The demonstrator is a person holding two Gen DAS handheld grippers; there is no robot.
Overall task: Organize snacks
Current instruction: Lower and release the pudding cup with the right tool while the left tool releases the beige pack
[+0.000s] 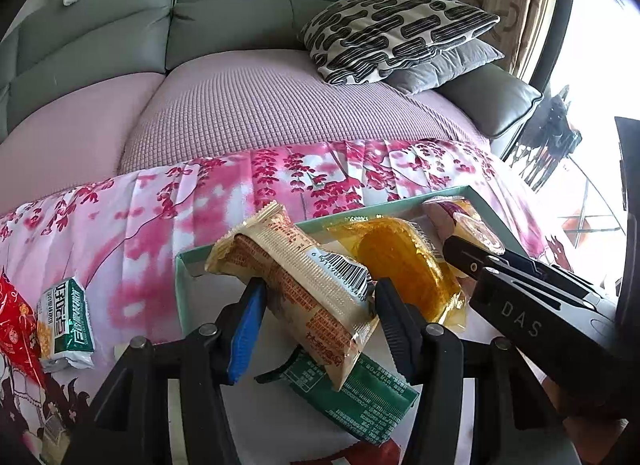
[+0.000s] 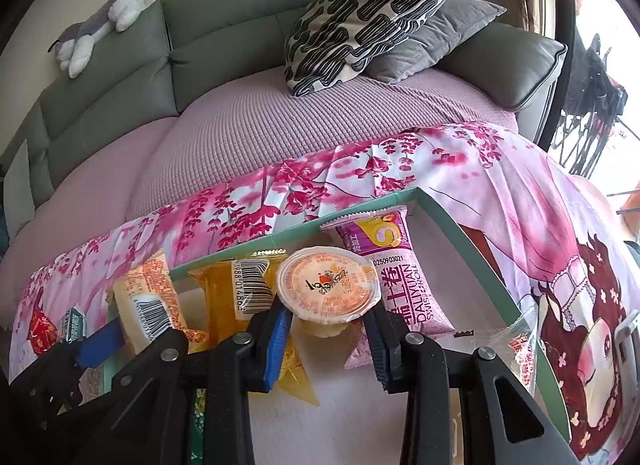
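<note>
The beige snack packet (image 1: 304,285) sits gripped in our left claw (image 1: 318,305) over the tray's (image 1: 182,277) left edge, long axis pointing at the far-left corner; our right claw (image 2: 330,323) clasps the jelly cup (image 2: 328,285) mid-tray.

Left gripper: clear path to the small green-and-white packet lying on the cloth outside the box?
Probably not yet. The left gripper is shut on the beige snack pack over the green box. The green-and-white packet lies uncovered on the floral cloth; release first.
</note>
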